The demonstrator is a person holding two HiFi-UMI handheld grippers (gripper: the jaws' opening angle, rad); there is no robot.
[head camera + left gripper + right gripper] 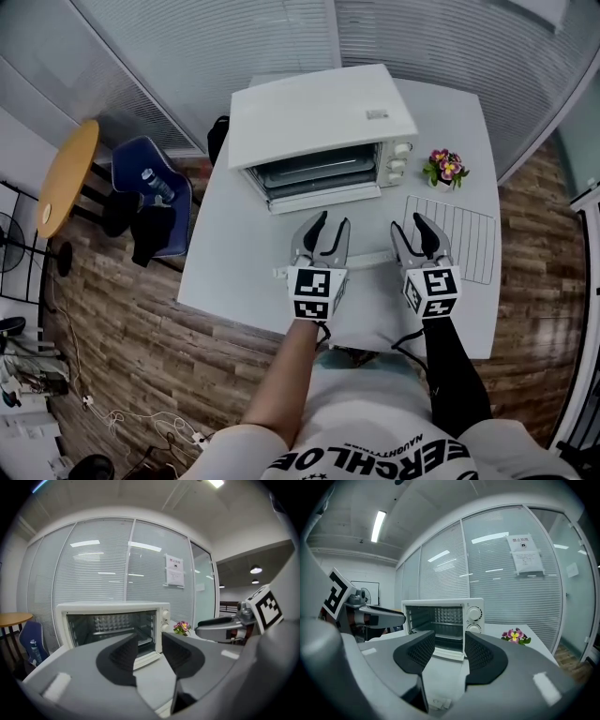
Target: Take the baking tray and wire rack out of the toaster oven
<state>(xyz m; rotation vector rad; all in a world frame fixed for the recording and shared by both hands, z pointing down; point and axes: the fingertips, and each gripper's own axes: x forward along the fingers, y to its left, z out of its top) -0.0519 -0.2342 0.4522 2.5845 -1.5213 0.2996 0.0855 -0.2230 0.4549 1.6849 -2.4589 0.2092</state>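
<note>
The white toaster oven (pixel 319 117) stands at the back of the white table (pixel 225 253) with its door folded down, and its dark inside (pixel 112 625) faces both grippers. The wire rack (pixel 459 234) lies flat on the table to the oven's right. A pale baking tray (pixel 370 291) lies at the table's front edge, its far rim between the grippers. My left gripper (pixel 330 225) and right gripper (pixel 410 227) hover side by side above the tray, pointing at the oven. The left gripper (pixel 149 641) and the right gripper (pixel 450 641) both stand open with nothing between the pads.
A small pot of flowers (pixel 444 168) sits right of the oven's knobs. A blue chair (pixel 150 187) and a round wooden table (pixel 66 178) stand left of the table. Glass walls with blinds close off the back.
</note>
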